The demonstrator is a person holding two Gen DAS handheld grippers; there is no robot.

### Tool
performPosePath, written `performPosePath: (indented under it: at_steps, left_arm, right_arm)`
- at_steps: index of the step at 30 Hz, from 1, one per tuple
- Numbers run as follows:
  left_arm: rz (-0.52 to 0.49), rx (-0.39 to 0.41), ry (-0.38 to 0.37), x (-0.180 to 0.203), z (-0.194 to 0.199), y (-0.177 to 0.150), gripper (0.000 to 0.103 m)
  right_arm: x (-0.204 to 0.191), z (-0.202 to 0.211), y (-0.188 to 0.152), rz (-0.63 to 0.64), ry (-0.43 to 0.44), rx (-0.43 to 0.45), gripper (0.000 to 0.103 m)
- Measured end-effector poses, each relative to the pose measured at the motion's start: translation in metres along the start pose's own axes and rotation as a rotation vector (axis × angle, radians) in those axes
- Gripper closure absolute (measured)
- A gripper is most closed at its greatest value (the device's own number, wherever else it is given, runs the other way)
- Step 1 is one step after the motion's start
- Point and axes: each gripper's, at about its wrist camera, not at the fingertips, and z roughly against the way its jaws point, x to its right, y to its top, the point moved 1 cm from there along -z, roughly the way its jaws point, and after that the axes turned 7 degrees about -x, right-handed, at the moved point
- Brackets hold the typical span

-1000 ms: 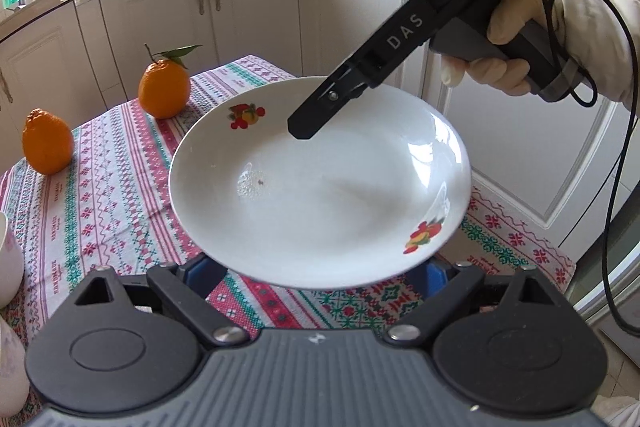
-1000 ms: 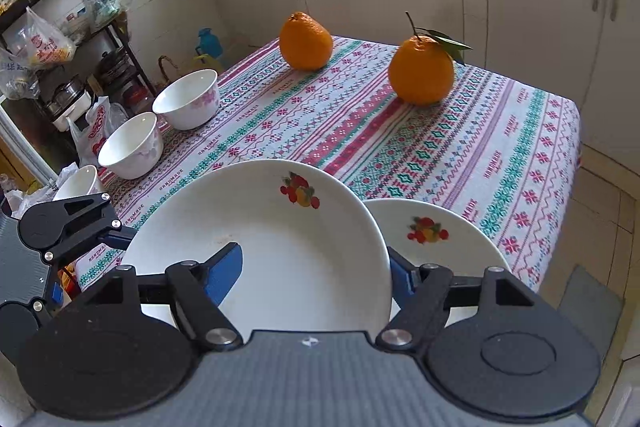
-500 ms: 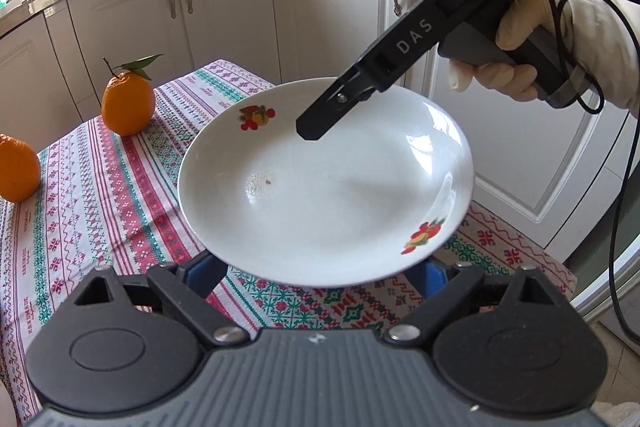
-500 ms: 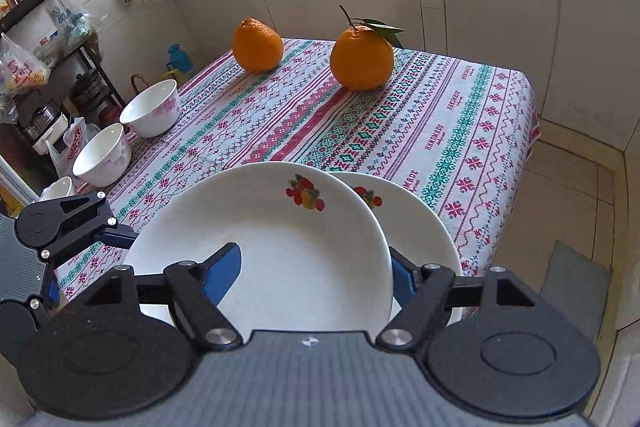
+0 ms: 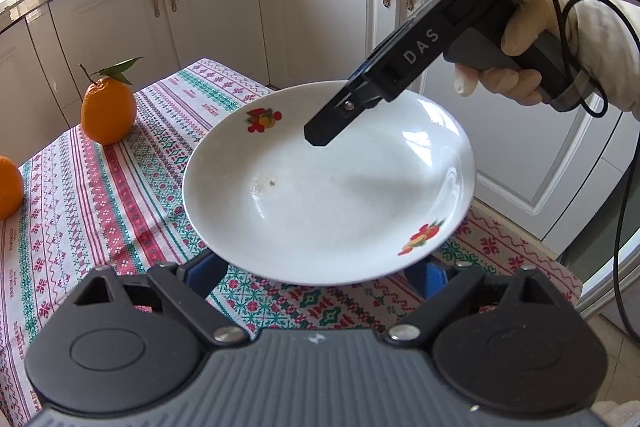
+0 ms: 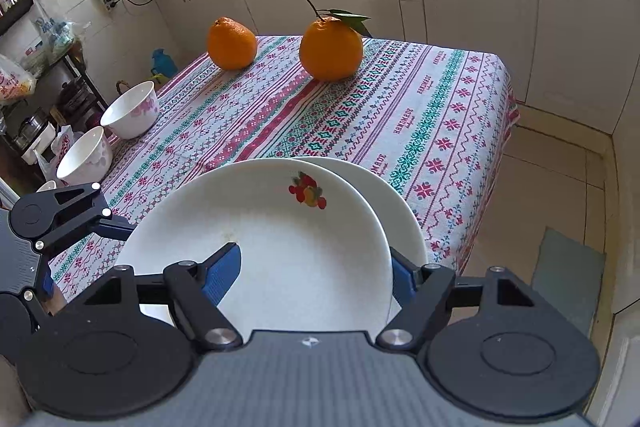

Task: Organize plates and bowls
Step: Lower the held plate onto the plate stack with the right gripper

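A white plate with fruit prints [image 5: 340, 195] is held in the air above the patterned tablecloth. My right gripper [image 6: 316, 269] is shut on its rim, one blue finger [image 6: 222, 269] lying on its top face; the plate also shows in the right wrist view [image 6: 280, 239]. My left gripper [image 5: 316, 269] has its wide-spread blue fingers under the plate's near edge, not clamping it. A second white plate [image 6: 400, 211] lies on the table just beyond and below the held one. Two white bowls [image 6: 130, 109] [image 6: 84, 155] stand at the table's left edge.
Two oranges [image 6: 330, 45] [image 6: 231, 43] sit at the far end of the tablecloth [image 6: 420, 115]. White kitchen cabinets [image 5: 320, 7] surround the table. The table's right edge [image 6: 508, 115] drops to a tiled floor.
The held plate has moved right over the second plate, which is now mostly covered. The oranges have shifted in both views as the grippers moved.
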Motion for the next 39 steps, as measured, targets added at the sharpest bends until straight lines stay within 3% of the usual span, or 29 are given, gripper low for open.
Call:
performPosePath:
  at_steps: [26,39]
  left_arm:
    - [0.03,0.012,-0.033,-0.011,-0.011,0.002,0.006]
    - [0.046,0.014,-0.042,-0.012,-0.011,0.002,0.006]
  right_arm:
    - [0.001,0.016,-0.011,-0.037,-0.053,-0.004,0.019]
    - [-0.014,0.012,-0.011,-0.02,-0.134,-0.04,0.011]
